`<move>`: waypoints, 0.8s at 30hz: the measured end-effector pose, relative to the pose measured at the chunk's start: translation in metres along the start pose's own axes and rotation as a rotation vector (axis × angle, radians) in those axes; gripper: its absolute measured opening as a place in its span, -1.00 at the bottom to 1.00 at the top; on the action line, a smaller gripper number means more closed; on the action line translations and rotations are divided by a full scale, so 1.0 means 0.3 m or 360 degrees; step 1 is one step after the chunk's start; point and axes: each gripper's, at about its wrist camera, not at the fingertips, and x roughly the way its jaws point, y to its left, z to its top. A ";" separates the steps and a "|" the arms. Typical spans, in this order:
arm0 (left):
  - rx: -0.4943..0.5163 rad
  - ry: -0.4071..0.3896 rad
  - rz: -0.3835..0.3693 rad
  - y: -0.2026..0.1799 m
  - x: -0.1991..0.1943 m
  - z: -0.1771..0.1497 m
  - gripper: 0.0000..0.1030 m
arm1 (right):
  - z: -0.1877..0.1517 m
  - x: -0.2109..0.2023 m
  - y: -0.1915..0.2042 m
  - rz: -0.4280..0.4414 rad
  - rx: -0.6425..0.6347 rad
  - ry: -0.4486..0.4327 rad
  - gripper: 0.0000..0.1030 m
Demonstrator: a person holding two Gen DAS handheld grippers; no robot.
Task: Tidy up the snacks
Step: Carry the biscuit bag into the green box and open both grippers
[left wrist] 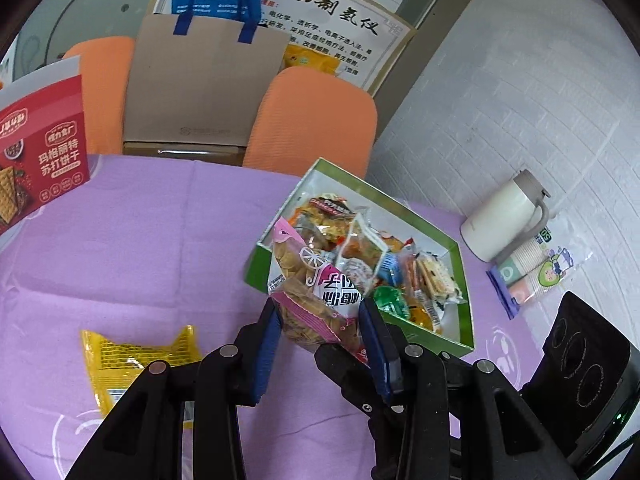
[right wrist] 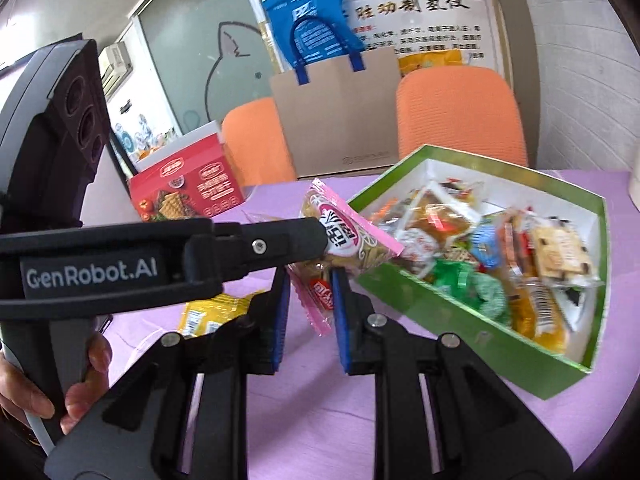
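A pink and clear snack packet [left wrist: 316,292] hangs between both grippers at the near left edge of the green box [left wrist: 466,276]. My left gripper [left wrist: 320,320] is shut on its lower end. In the right wrist view the packet [right wrist: 344,236] sticks up over the box [right wrist: 460,320], with my right gripper [right wrist: 310,300] closed on its pink sealed edge and the left gripper's finger crossing in front. The box holds several wrapped snacks [right wrist: 500,248]. A yellow snack packet [left wrist: 132,360] lies flat on the purple cloth [left wrist: 140,248] to the left.
A red cracker box [left wrist: 40,160] stands at the table's far left. A white flask [left wrist: 504,216] and a sleeve of paper cups [left wrist: 528,272] sit at the right. Two orange chairs [left wrist: 316,120] and a brown paper bag [left wrist: 204,84] stand behind the table.
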 end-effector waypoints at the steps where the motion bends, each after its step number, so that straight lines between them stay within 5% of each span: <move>1: 0.0018 0.0006 -0.0012 -0.029 0.013 0.002 -0.22 | 0.001 -0.018 -0.029 -0.0018 0.0016 -0.0010 -0.56; 13: 0.0199 0.0120 -0.0199 -0.315 0.223 0.010 -0.22 | -0.009 -0.100 -0.315 -0.0192 0.0169 -0.0047 -0.56; 24: 0.0148 0.0250 -0.0202 -0.307 0.396 -0.003 -0.14 | -0.028 -0.028 -0.392 -0.0255 0.0208 0.0016 -0.56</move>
